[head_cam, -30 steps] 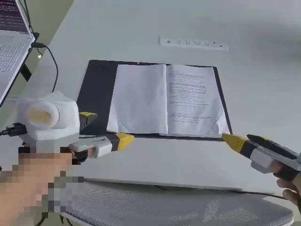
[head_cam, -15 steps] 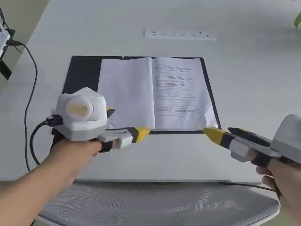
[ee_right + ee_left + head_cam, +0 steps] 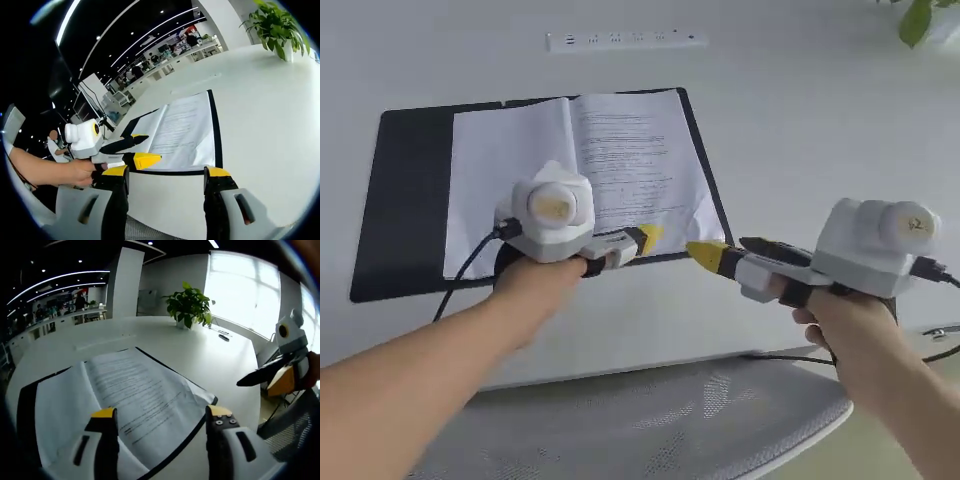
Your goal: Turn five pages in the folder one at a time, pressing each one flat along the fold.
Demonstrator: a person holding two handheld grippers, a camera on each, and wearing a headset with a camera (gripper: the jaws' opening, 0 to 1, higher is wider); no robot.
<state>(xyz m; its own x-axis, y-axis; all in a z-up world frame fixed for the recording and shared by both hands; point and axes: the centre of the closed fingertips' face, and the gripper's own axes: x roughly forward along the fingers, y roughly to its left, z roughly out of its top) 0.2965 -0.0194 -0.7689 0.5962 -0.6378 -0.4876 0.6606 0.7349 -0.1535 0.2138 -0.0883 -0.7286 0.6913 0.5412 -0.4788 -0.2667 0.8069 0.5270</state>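
The black folder (image 3: 405,200) lies open on the white table, a blank page (image 3: 505,170) on its left and a printed page (image 3: 635,160) on its right. My left gripper (image 3: 645,240) hovers over the printed page's near edge, jaws open and empty. Its own view has the printed page (image 3: 145,395) beyond the left gripper (image 3: 161,412). My right gripper (image 3: 705,255) is just off the folder's near right corner, tips facing the left one, a small gap apart. The right gripper (image 3: 166,171) is open and empty, with the folder (image 3: 185,130) and the left gripper (image 3: 137,150) ahead.
A white power strip (image 3: 625,40) lies beyond the folder. A potted plant (image 3: 189,305) stands at the far right of the table. A grey mesh chair (image 3: 700,420) is under my arms, at the table's near edge. A black cable (image 3: 470,265) trails from the left gripper.
The head camera has swung right. Both grippers have risen and closed toward each other at the folder's near right corner; the left one has moved from the folder's near left to the printed page.
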